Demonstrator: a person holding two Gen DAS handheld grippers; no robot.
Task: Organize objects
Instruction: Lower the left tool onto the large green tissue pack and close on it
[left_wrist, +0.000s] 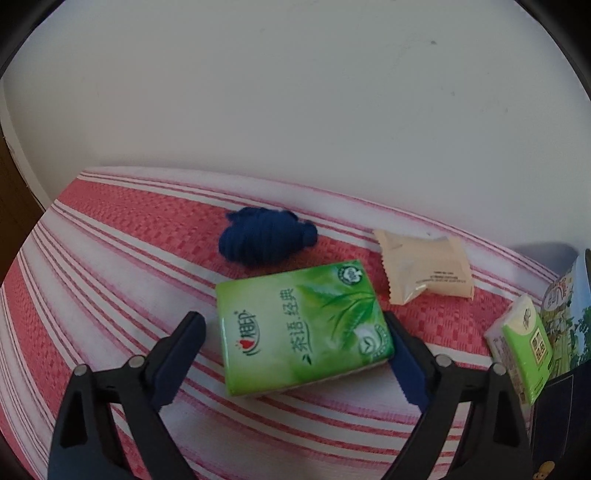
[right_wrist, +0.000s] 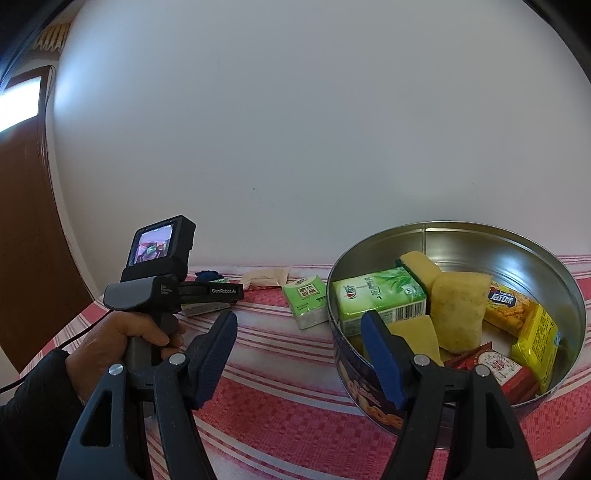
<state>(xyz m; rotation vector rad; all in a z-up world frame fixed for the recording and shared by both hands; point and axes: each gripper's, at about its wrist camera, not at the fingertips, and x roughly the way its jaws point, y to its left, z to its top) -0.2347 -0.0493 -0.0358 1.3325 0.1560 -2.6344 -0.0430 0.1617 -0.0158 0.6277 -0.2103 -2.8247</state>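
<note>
Presently the green tissue pack (left_wrist: 303, 328) lies flat on the red-and-white striped cloth (left_wrist: 92, 266), glossy, printed with tea leaves and white Chinese lettering. The left gripper (left_wrist: 295, 345) straddles it, jaws wide, neither finger visibly pressing. Beyond the pack lie a navy yarn bundle (left_wrist: 267, 236) and a beige sachet (left_wrist: 424, 269). The right gripper (right_wrist: 299, 347) hovers spread and empty beside the round metal tin (right_wrist: 517, 258).
</note>
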